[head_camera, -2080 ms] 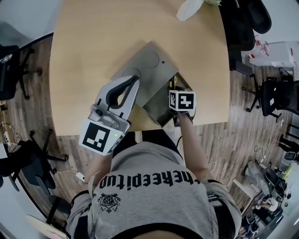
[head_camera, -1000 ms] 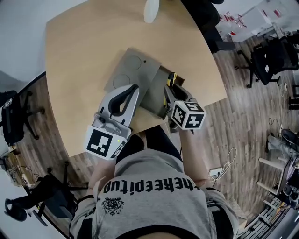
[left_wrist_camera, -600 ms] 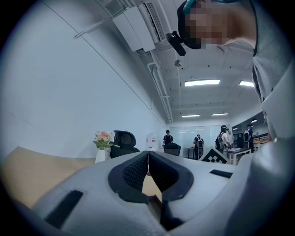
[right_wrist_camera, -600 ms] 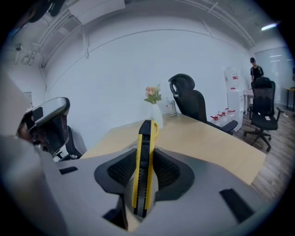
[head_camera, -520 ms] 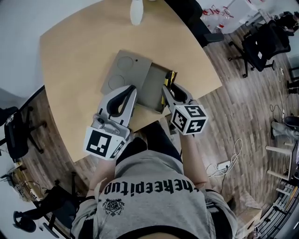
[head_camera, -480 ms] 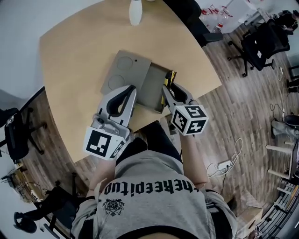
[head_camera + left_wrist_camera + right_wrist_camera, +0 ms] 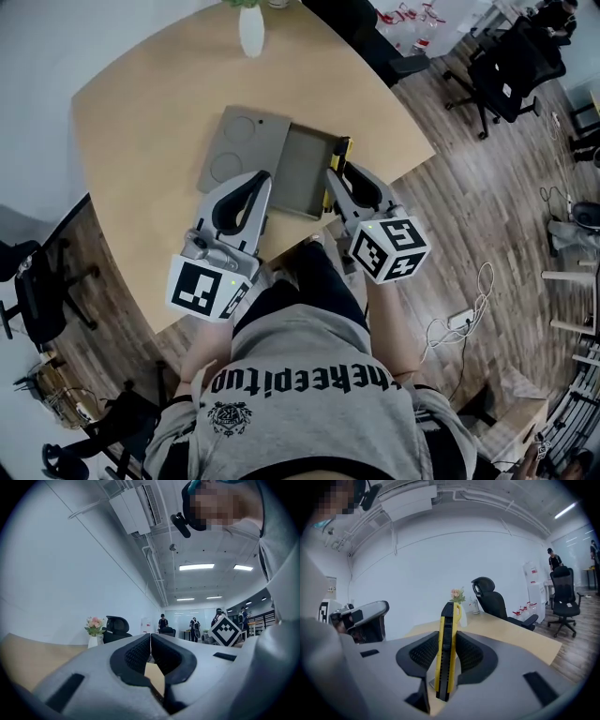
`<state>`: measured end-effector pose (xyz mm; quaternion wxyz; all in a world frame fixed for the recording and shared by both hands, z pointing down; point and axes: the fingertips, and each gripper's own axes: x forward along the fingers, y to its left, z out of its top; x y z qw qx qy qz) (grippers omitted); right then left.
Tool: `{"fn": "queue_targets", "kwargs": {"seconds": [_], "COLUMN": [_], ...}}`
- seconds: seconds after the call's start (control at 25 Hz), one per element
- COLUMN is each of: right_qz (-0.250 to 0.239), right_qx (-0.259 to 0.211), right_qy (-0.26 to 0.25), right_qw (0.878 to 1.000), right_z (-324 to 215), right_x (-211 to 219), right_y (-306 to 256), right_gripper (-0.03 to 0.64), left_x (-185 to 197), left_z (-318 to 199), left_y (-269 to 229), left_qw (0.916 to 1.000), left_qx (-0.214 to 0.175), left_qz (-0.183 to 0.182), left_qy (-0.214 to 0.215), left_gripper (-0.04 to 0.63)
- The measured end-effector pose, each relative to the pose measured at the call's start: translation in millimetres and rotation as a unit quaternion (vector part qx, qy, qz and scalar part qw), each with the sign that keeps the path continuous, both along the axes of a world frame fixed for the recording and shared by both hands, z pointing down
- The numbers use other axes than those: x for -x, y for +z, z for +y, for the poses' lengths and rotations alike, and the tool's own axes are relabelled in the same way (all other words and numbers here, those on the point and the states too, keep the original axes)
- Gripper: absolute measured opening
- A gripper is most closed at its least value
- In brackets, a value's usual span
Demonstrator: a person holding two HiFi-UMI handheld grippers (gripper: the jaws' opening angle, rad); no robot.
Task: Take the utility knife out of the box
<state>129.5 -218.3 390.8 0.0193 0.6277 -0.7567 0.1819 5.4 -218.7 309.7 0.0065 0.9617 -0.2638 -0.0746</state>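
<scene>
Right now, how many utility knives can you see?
1. The utility knife stands clamped in the right hand-held gripper, by the open box's right edge; the box's visible interior holds none.

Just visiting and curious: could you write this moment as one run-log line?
right gripper: shut on utility knife, held near open box | left gripper: shut, empty | box: on table

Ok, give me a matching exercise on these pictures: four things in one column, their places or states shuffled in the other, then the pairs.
1 utility knife
2 left gripper
3 box
4 vase

A at the far edge of the table
B open on the table
C jaws together, empty
D clamped in the right gripper

Pairs: 1-D, 2-C, 3-B, 4-A
</scene>
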Motion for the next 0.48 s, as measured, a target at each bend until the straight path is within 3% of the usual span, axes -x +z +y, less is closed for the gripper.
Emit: {"fn": "queue_targets", "kwargs": {"seconds": [0.48], "right_qz": [0.005], "right_qx": [-0.056], "right_qy": [0.007], "right_qw": [0.998], "right_z": [33.5], "right_x": [-3.9], "right_y": [-31.4], "right_gripper": [0.118], "left_x": [-13.1], "left_z": [14.9], "left_y": [-6.6], "left_qw": [0.9997], "left_qx": [-0.009], "left_qz": [0.006], "left_qy": [0.023], "left_gripper": [0.018]}}
